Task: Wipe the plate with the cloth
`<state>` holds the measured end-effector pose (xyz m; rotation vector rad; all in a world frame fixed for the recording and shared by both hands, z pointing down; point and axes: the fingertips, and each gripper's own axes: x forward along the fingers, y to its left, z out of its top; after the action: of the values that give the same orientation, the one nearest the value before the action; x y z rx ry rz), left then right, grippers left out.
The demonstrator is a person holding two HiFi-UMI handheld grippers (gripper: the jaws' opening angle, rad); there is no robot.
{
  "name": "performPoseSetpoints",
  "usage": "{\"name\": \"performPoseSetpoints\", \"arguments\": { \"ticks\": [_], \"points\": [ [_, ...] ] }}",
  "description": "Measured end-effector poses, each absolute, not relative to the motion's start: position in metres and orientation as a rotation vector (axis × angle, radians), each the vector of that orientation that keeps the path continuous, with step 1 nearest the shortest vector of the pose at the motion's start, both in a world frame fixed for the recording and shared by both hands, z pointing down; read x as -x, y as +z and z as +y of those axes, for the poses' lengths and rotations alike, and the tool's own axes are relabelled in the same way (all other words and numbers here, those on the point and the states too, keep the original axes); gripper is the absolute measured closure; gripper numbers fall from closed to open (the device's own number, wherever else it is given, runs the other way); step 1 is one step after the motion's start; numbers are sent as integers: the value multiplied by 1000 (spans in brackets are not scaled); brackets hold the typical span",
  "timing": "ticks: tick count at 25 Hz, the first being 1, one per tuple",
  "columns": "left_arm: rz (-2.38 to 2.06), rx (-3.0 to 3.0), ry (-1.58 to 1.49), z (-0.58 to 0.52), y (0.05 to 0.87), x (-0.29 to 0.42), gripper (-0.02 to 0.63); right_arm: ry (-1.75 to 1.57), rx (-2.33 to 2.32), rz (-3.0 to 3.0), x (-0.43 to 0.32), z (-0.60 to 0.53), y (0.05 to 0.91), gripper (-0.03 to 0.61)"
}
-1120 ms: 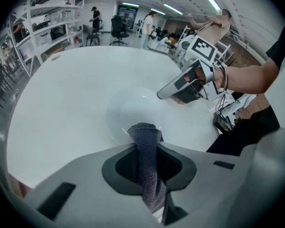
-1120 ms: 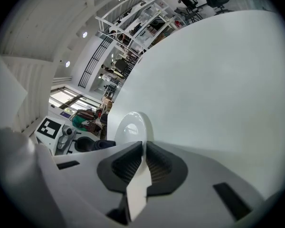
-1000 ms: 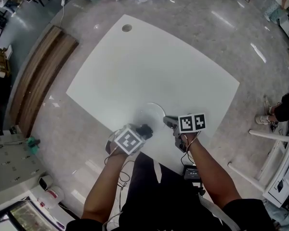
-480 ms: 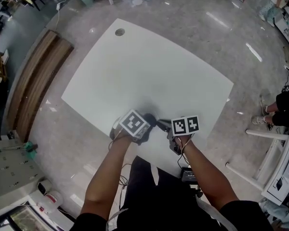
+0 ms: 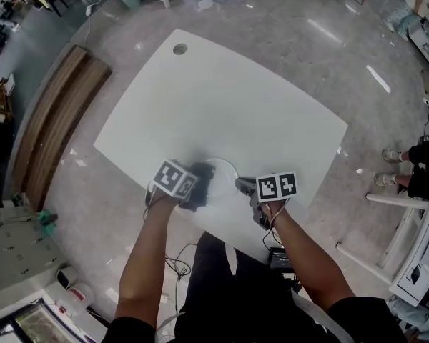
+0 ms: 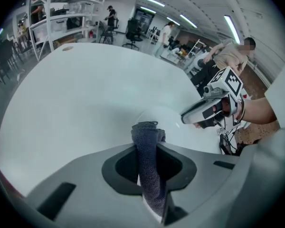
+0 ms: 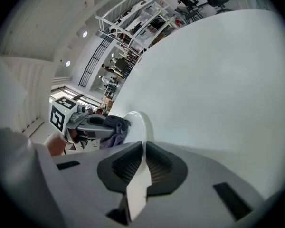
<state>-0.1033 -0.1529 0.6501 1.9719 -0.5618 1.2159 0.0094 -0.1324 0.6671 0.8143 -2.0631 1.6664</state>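
Note:
A white plate lies on the white table near its front edge. My right gripper is shut on the plate's rim, which stands edge-on between the jaws. My left gripper is shut on a dark grey cloth that runs up between the jaws, its folded end at the plate's near-left part. In the head view the left gripper points steeply down at the plate's left edge, cloth beneath it, and the right gripper is at the plate's right edge.
The table's front edge runs just below both grippers, with the person's legs under it. A round hole is in the far left corner of the table. A wooden bench stands on the floor at left. People stand far off at the right.
My left gripper has slid to the left across the plate with the cloth, so more of the plate's white face shows. The right gripper has held still on the rim.

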Motion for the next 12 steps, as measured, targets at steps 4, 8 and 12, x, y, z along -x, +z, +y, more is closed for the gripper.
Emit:
{"name": "performPoseSetpoints", "arguments": {
  "ticks": [4, 8, 12],
  "points": [
    [-562, -1949, 1241, -120, 643, 125, 560, 1668, -824, -2061, -8, -132, 666, 555],
    [-442, -1949, 1267, -73, 643, 111, 560, 1663, -830, -2064, -4, -133, 666, 555],
    [-325, -2001, 1261, -57, 645, 63, 560, 1656, -831, -2068, -2, -133, 665, 555]
  ]
}}
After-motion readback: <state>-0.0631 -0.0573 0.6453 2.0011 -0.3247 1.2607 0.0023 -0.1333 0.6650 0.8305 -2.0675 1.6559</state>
